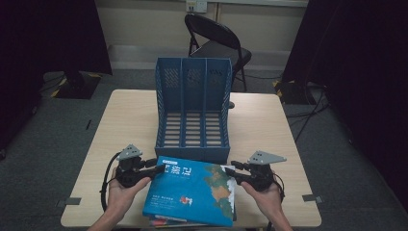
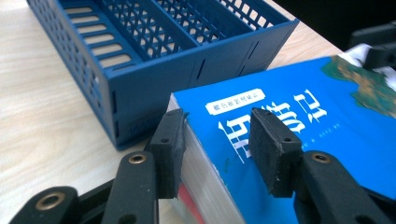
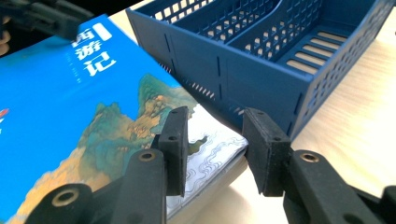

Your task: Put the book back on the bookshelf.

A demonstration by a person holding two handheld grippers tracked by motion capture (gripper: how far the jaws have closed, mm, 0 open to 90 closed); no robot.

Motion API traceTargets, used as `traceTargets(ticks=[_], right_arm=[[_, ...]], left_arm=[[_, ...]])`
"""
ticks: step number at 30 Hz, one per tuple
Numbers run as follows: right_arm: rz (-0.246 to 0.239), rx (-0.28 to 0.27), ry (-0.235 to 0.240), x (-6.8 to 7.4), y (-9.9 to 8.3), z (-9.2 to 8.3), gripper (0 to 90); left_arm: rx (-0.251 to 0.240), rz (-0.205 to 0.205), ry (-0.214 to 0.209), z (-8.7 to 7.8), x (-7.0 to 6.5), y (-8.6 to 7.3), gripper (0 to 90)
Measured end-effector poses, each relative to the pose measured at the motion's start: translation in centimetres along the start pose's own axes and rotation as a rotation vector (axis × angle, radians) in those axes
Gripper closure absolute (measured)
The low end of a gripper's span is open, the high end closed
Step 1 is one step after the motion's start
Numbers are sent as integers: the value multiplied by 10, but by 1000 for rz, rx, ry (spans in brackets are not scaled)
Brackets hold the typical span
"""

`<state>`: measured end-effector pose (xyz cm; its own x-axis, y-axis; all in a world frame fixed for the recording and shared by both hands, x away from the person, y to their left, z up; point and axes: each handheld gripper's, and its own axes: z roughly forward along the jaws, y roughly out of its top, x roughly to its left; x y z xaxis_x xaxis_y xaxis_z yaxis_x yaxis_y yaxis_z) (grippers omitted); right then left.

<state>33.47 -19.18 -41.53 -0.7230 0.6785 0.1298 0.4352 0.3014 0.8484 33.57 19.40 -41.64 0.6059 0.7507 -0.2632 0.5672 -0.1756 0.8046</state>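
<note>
Straddling the blue book (image 1: 192, 192) (top of a stack on the bench (image 1: 130, 120), by the file rack (image 1: 192, 103)): left gripper (image 2: 217, 142) and right gripper (image 3: 217, 147), neither clamped.

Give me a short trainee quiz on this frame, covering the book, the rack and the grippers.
1. Multiple choice: how many compartments does the blue file rack have? A two, B three, C four.
2. True or false: a book already stands in one of the rack's compartments.
3. The blue book lies flat in front of the rack. Which gripper has its jaws at the book's corner nearest the white title label?

Key
1. B.
2. False: all the compartments are empty.
3. The left gripper.
</note>
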Motion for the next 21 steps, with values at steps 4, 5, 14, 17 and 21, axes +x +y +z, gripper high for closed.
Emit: traceTargets(ticks=[4, 5, 14, 17, 21], right_arm=[[23, 0, 4, 4, -9, -13, 613], [27, -5, 3, 7, -13, -18, 608], [2, -2, 18, 6, -6, -6, 507], [-11, 3, 43, 4, 3, 6, 490], [-13, 3, 55, 6, 6, 14, 490]], left_arm=[[-6, 18, -24, 9, 0, 5, 559], [-10, 6, -35, 12, 1, 5, 558], [-32, 38, -23, 3, -8, -6, 524], [-22, -21, -58, -11, -9, -20, 478], [-18, -37, -78, -24, -12, -31, 450]])
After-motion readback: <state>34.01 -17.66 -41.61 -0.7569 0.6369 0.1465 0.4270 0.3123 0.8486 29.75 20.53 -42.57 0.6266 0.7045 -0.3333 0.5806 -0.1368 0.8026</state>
